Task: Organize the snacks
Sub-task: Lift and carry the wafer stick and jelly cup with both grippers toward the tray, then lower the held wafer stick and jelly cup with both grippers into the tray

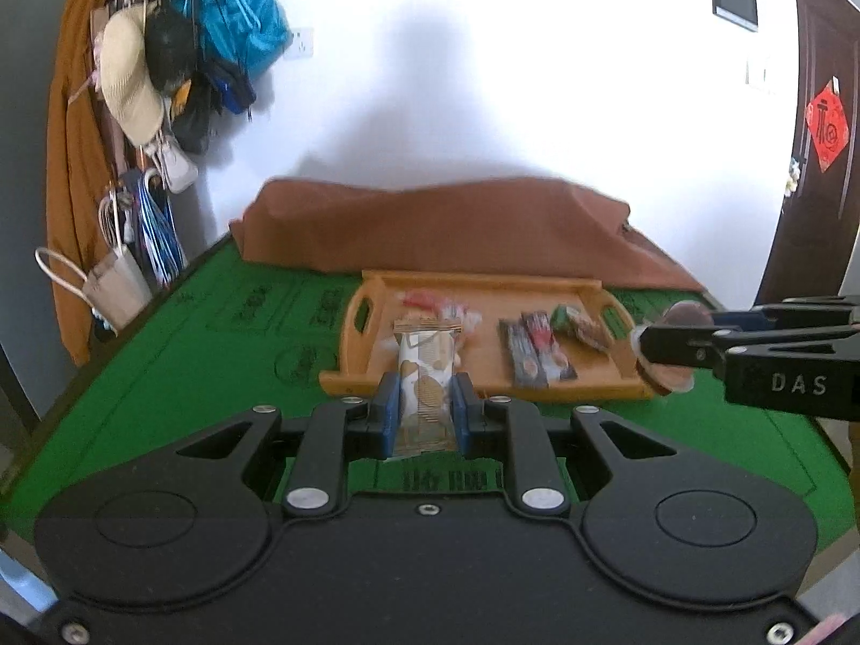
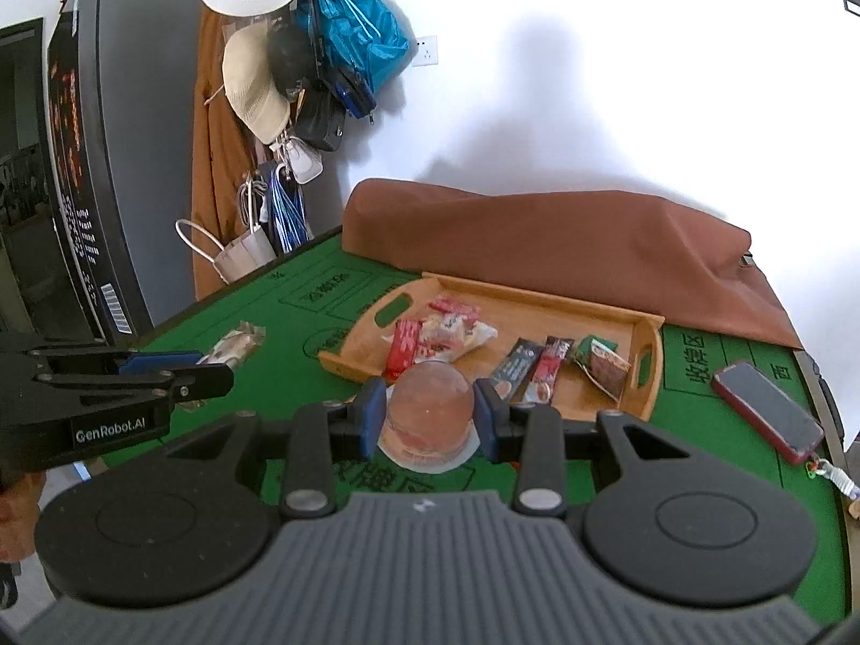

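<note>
My left gripper (image 1: 426,411) is shut on a white wafer-biscuit packet (image 1: 424,376), held upright above the green table. My right gripper (image 2: 430,414) is shut on a clear pinkish jelly cup (image 2: 428,411); that cup (image 1: 666,349) also shows at the right of the left wrist view, in the right gripper (image 1: 658,346). Beyond both lies a wooden tray (image 2: 639,376) holding red-and-white snack packets (image 2: 441,330), two coffee sticks (image 2: 529,371) and a green-brown packet (image 2: 602,357). In the right wrist view the left gripper (image 2: 215,371) enters from the left with its packet (image 2: 234,346).
A red-cased phone (image 2: 766,411) lies on the green mat (image 1: 188,355) right of the tray. A brown cloth bundle (image 1: 446,226) runs along the table's back edge. Hats and bags (image 1: 161,70) hang on the wall at the left. A dark door (image 1: 817,134) stands at the right.
</note>
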